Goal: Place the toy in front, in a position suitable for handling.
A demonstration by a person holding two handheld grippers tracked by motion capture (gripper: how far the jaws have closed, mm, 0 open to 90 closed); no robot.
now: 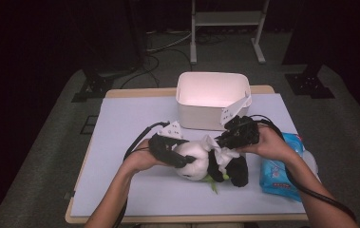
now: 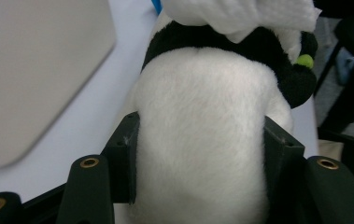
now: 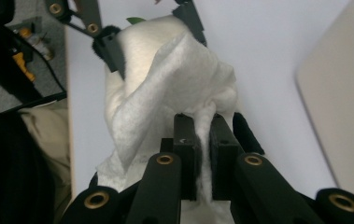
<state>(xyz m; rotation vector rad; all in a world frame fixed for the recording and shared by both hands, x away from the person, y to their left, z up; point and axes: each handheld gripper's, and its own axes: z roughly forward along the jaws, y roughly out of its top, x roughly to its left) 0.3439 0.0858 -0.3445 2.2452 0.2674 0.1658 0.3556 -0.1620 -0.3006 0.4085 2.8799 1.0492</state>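
In the high view, we see the toy panda (image 1: 206, 164) lying on the near middle of the table (image 1: 130, 190), in front of the white bin (image 1: 212, 99), with a blue wipes pack (image 1: 278, 175) to its right. The left gripper (image 1: 180, 159) sits at the panda's white head; the right gripper (image 1: 227, 138) holds a white wipe (image 1: 218, 152) over its body.

In the left gripper view, we find the jaws pressed against both sides of the white plush. The fur is soft, so we judge the panda can squirm or roll out if the wipe drags hard.

In the right gripper view, the jaws are closed on a thin fold of the wipe (image 3: 165, 88). We expect a strong pull to tear this fold or slide it free. The wipe may also bunch up and smear rather than clean.
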